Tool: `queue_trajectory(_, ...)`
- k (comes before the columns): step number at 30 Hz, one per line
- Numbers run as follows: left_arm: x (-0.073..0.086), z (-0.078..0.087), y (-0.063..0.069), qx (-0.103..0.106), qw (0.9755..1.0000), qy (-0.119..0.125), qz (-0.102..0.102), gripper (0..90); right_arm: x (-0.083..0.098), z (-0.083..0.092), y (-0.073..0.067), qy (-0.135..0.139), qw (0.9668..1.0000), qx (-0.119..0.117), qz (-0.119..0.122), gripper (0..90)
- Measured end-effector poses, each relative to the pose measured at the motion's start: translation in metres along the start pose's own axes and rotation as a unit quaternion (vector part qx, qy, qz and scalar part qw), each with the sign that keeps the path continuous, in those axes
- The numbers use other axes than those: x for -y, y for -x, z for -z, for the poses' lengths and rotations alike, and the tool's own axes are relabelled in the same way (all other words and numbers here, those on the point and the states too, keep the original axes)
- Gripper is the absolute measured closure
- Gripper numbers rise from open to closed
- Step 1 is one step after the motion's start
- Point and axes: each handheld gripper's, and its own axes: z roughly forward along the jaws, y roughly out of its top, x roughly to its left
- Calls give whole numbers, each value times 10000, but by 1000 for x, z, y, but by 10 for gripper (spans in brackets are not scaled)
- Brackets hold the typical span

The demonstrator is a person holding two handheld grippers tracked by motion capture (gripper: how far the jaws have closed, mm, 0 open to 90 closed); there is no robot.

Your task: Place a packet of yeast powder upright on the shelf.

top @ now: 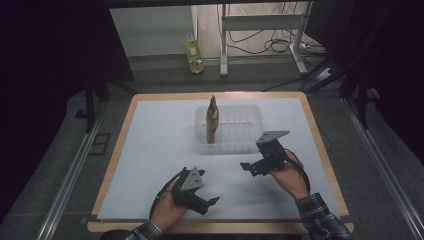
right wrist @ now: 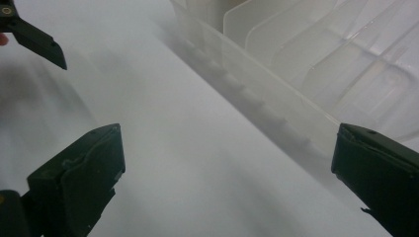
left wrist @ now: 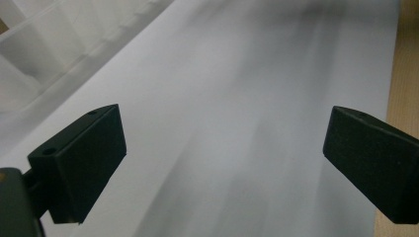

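The left gripper (top: 212, 201) hovers over the white sheet (top: 150, 150), jaws spread wide and empty. A brown bottle (top: 212, 120) stands upright in the clear plastic rack (top: 250, 142). Just beside the rack, the right gripper (top: 245, 166) is also spread, empty.

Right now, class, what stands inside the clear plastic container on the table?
A brown bottle-shaped object stands upright at the left end of the clear plastic container. Ribbed dividers line the inside. The object hides the wall behind it.

Dim room, grey floor (top: 45, 165), white metal frame (top: 260, 22) behind.
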Motion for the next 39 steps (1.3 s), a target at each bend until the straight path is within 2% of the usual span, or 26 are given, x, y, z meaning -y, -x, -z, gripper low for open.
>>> queue_trajectory(12, 0, 1, -3, -62, 10000, -33, 2, 33, 10, 16, -5, 147, 9999, 68, 29, 4)
queue_trajectory(31, 1, 3, -5, -187, 9998, -52, 22, 36, 49, 37, -8, 165, 9995, 241, 105, 3)
queue_trajectory(39, 2, 3, -6, -260, 9996, -112, -41, 36, 62, 45, -9, 188, 9993, 311, 16, 3)
